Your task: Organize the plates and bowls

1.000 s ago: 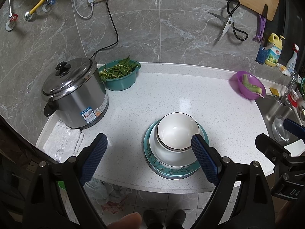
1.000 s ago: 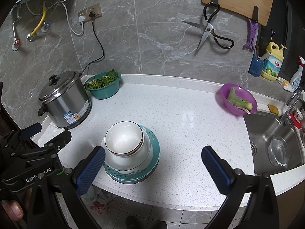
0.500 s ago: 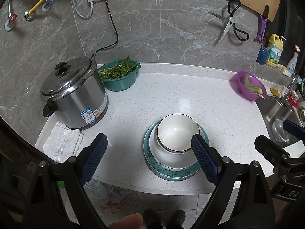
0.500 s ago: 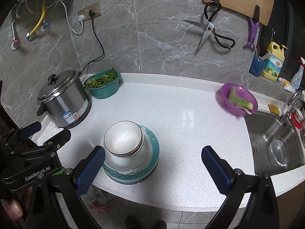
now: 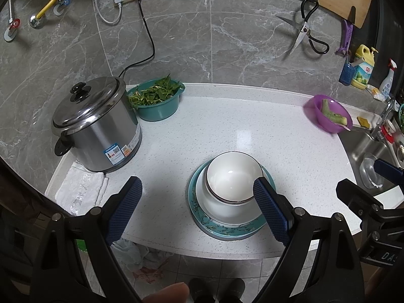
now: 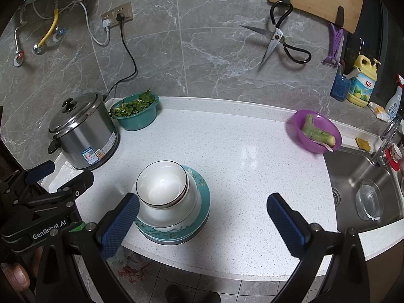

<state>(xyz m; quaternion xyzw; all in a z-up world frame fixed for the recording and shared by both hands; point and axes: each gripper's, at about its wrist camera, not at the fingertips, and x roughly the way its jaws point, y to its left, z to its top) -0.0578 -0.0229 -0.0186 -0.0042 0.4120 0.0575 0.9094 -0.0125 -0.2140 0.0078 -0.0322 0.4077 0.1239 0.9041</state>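
Through the left wrist camera I am counting one teal patterned plate (image 5: 228, 231) near the front edge of the white counter (image 5: 227, 126), carrying white bowls (image 5: 232, 176) nested together; the black rims suggest at least two, though I cannot fix the count here. I am also seeing one steel cooker (image 5: 97, 128), one green basin of leaves (image 5: 157, 103), one purple bowl (image 5: 328, 113) and one folded cloth (image 5: 80, 192). The left gripper (image 5: 198, 209) is standing wide open and gripping nothing; the stack is sitting by its right-hand pad, which overlaps the bowl rim in the picture, contact unclear. Through the right wrist camera I am counting the same single plate (image 6: 199, 212) and two rim lines on the bowls (image 6: 164, 186). The right gripper (image 6: 202, 222) is likewise gaping and empty, the stack lying just beside its left-hand pad, mostly inside the gap. One sink (image 6: 353, 176) is lying to the right.
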